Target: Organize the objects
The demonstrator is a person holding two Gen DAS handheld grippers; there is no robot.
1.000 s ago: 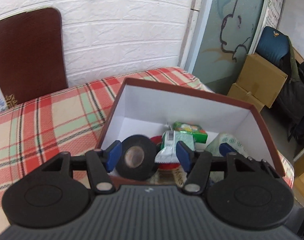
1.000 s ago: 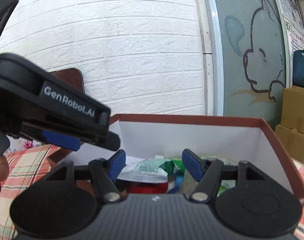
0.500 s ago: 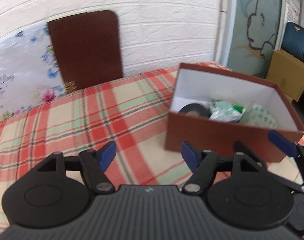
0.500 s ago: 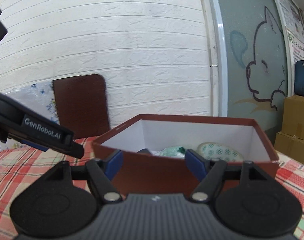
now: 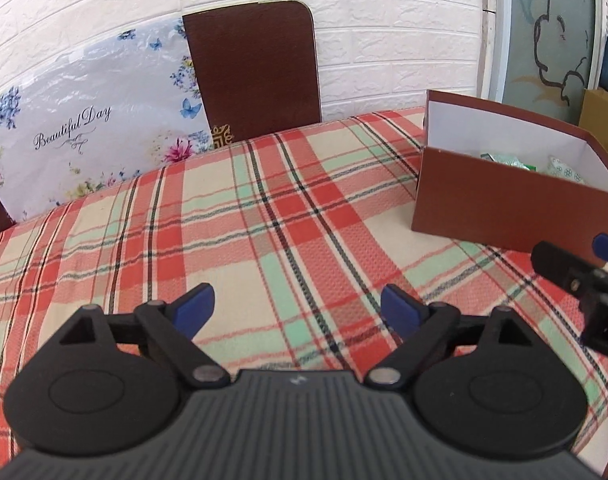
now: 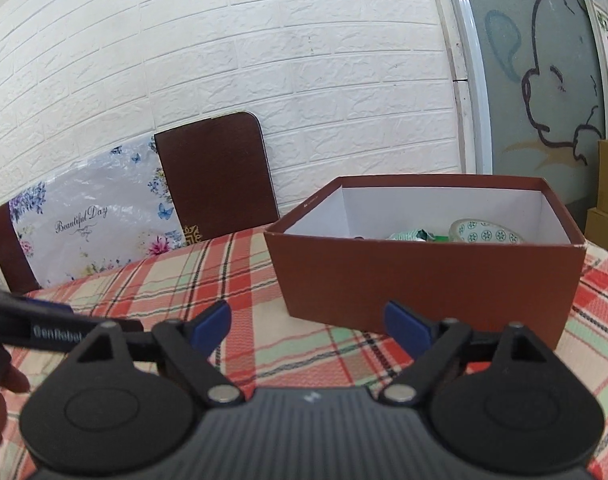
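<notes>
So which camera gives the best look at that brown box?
The right wrist view: the brown box sits near the centre, its front wall and white interior showing. In the left wrist view it sits off at the right edge.

One brown box (image 6: 424, 280) stands on one plaid tablecloth (image 5: 264, 232). Inside the box, one green-and-white packet (image 6: 410, 235) and one patterned round item (image 6: 486, 236) show above its wall. Behind the box, one brown chair back (image 6: 216, 176) and one floral bag (image 6: 92, 224) lean by the wall.
</notes>
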